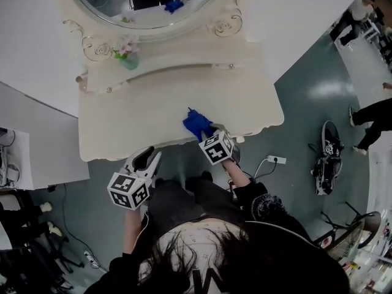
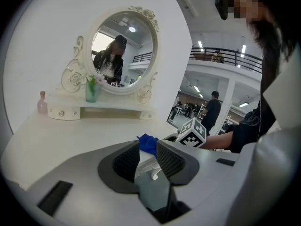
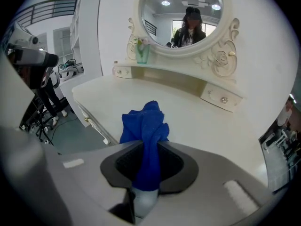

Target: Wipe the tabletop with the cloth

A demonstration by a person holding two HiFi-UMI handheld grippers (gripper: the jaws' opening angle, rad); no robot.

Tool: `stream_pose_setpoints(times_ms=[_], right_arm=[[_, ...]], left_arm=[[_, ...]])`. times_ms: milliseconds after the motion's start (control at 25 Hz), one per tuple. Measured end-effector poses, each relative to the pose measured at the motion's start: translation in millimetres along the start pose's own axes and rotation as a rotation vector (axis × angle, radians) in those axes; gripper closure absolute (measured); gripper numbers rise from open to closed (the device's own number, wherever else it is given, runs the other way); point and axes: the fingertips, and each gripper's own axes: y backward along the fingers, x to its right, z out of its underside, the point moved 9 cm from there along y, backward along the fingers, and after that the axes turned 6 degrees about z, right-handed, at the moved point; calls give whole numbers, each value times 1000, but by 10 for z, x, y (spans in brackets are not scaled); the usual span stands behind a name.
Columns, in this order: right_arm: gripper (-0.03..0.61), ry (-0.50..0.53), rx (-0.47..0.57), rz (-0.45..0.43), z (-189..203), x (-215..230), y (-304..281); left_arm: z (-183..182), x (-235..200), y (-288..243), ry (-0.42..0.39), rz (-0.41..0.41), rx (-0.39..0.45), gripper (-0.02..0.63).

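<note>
Pinching the blue cloth (image 3: 146, 126) tight in the right gripper (image 1: 206, 133), squeezing one fold of it btw the fingers & letting the rest bunch up just past the tips. Resting that bunch on the white tabletop (image 1: 147, 112), nr the front edge, a bit right of the middle. Holding the left gripper (image 1: 152, 154) off the tabletop, just in front of the front edge, over the grey floor (image 1: 306, 97), pointing twd the tabletop. Leaving only a thin gap btw its fingers (image 2: 171, 161), w/ nothing in there. Holding the 2 grippers near each other but not touching. Showing a round mirror (image 1: 147, 5) at the back, w/ a curly white frame (image 1: 228, 24). Showing a green vase (image 1: 128, 60) w/ pink flowers on the small shelf (image 1: 177, 59) under the mirror, on the left side. Showing a little pink bottle (image 2: 42, 102) too, at the far left end of that shelf. Catching some people (image 1: 373, 115) standing on the floor far off to the right, well apart from the tabletop. Catching the person's own dark sleeve (image 1: 251, 195) behind the right gripper.
</note>
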Motion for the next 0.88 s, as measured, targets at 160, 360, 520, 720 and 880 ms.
stream_pose_setpoints(times_ms=[160, 360, 520, 720, 880], right_arm=[[491, -16, -1, 23, 230, 461, 118], [491, -51, -15, 79, 481, 1015, 254], [491, -99, -27, 151, 731, 1490, 383], [491, -168, -54, 249, 1038, 2065, 514], [491, -220, -74, 326, 1215, 2433, 667]], left_arm=[[-22, 276, -226, -14, 5, -5, 503], [-79, 467, -408, -21, -14, 3, 503], [-132, 597, -551, -38, -15, 12, 503], [-153, 721, -702, -50, -2, 4, 503], [-171, 797, -781, -62, 10, -8, 503]])
